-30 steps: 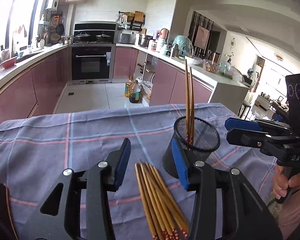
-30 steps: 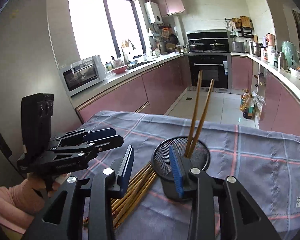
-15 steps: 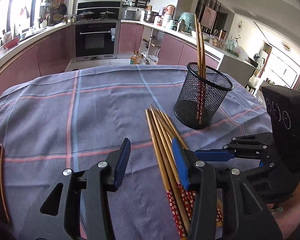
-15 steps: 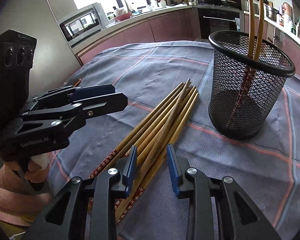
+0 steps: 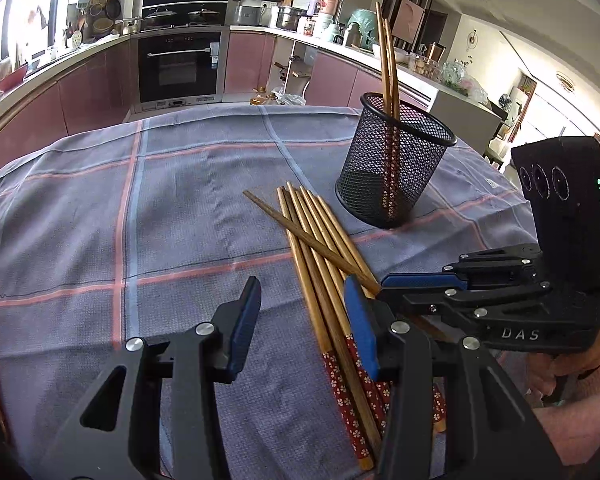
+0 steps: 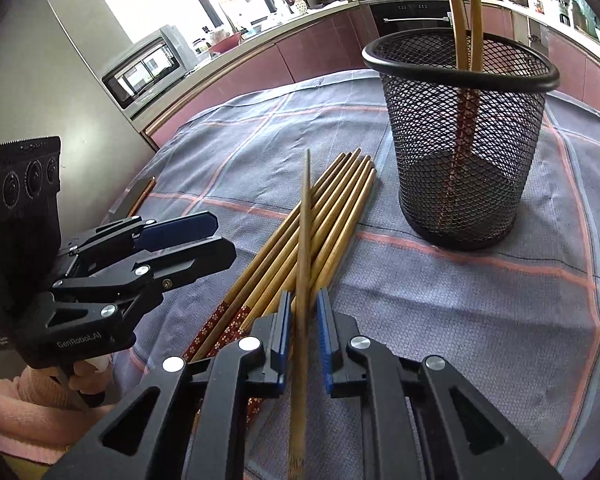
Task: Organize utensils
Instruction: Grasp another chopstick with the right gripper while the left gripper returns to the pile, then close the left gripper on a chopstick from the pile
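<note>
A bundle of wooden chopsticks (image 5: 324,264) with red patterned ends lies on the plaid cloth; it also shows in the right wrist view (image 6: 332,208). A black mesh cup (image 5: 392,168) holds two upright chopsticks (image 5: 388,60); the cup also shows in the right wrist view (image 6: 464,140). My right gripper (image 6: 303,316) is shut on one chopstick (image 6: 306,216), lifted and crossing over the bundle. That chopstick shows in the left wrist view (image 5: 300,240). My left gripper (image 5: 302,316) is open and empty over the bundle's left side.
The blue-grey plaid cloth (image 5: 140,208) covers the table. A dark flat object with a copper edge (image 6: 138,196) lies at the cloth's left edge. Kitchen counters and an oven (image 5: 180,64) stand behind the table.
My right gripper came down onto the bundle, closed on one chopstick and raised it askew across the others. Both grippers moved lower and closer to the bundle.
</note>
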`<state>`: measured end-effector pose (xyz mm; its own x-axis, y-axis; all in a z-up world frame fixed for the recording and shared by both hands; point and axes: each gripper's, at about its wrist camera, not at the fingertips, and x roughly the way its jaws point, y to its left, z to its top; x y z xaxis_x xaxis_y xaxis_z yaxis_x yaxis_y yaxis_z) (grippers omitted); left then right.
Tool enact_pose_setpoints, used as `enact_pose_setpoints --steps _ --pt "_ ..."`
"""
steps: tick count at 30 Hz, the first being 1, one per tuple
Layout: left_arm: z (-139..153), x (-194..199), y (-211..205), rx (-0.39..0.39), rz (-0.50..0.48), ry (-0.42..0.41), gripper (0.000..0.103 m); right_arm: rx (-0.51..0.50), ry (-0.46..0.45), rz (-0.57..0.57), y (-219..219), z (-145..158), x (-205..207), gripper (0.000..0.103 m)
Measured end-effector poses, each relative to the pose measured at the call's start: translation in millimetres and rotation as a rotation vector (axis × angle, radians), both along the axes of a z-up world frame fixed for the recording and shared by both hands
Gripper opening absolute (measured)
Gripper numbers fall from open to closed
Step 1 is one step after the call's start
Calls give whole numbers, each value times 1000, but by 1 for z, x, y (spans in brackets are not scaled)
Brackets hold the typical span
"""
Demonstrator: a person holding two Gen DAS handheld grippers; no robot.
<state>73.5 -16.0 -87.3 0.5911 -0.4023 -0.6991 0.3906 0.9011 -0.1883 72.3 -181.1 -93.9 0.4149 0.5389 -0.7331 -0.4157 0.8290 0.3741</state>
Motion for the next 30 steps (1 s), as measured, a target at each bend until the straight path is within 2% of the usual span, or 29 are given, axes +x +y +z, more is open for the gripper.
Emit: enact_pose_setpoints --steps 7,14,30 --pt "-6 1 -5 15 -28 26 41 20 10 -32 -11 0 0 7" --pt "-15 4 -11 42 -56 70 27 -16 -1 -46 -16 1 -1 7" --pt "-19 10 10 -15 -24 115 21 15 19 -101 -32 -2 1 7"
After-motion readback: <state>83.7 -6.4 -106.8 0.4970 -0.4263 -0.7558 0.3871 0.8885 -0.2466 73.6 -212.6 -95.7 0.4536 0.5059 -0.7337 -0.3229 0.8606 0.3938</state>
